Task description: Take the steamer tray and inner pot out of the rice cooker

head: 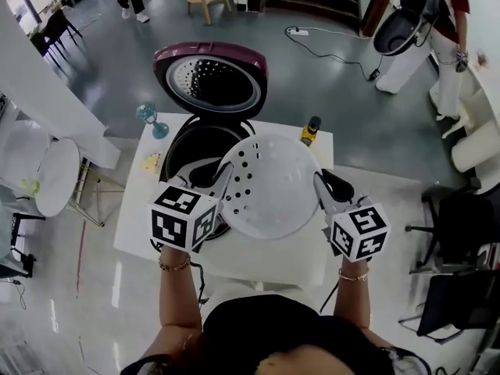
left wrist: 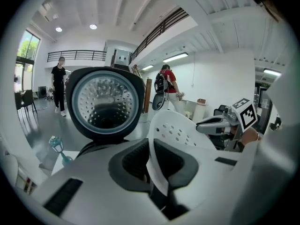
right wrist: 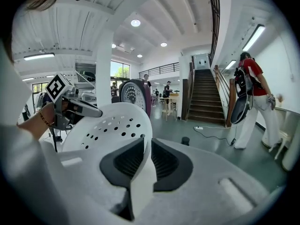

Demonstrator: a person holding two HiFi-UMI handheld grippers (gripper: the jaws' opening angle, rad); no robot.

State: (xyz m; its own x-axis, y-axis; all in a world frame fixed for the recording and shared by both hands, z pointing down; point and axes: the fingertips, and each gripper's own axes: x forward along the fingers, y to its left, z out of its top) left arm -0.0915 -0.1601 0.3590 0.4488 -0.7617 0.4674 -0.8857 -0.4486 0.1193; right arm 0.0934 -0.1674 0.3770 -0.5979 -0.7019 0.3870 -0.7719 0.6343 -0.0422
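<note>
We pinch the empty steamer tray (head: 269, 184) at opposite rims with left claw (head: 222, 176) and right claw (head: 320, 186), partly over the open rice cooker (head: 194, 143).

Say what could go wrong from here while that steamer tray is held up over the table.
1. The left gripper and the right gripper each pinch only the thin rim of the steamer tray. If one pinch slips, the tray could swing down and drop onto the rice cooker or the table.
2. A small bottle stands just beyond the tray. Carrying the tray that way could knock it over.
</note>
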